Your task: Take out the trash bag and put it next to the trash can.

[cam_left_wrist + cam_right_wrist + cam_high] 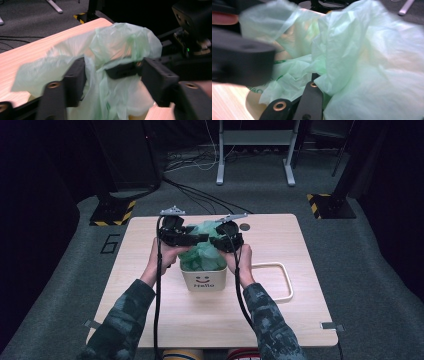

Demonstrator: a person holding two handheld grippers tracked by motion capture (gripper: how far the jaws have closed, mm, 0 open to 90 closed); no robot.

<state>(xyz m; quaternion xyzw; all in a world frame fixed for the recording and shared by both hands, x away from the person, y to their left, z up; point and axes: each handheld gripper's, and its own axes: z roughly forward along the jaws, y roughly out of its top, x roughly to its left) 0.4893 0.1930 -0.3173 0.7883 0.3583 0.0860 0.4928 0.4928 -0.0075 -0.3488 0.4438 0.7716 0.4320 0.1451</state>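
Two hand-held grippers are in my hands in the high view, the left hand-held gripper (192, 238) and the right hand-held gripper (220, 234) meeting over one thin, crinkled green plastic bag (204, 254). The bag sits in one small cream bin (204, 279) at the middle of the pale wood-grain tabletop (150, 310). The bin's front carries a smiley and a short word too small for me to read. One cream rounded-rectangle frame (272, 281) lies flat to the bin's right.

In the left gripper view, my black jaws stand apart with the filmy, half-clear bag (120, 42) bunched loosely between them; I cannot tell whether the pads press on it.

In the right gripper view, my jaws are together, clamped on a fold of the wrinkled bag (362, 62). Green print shows on the film, unreadable.
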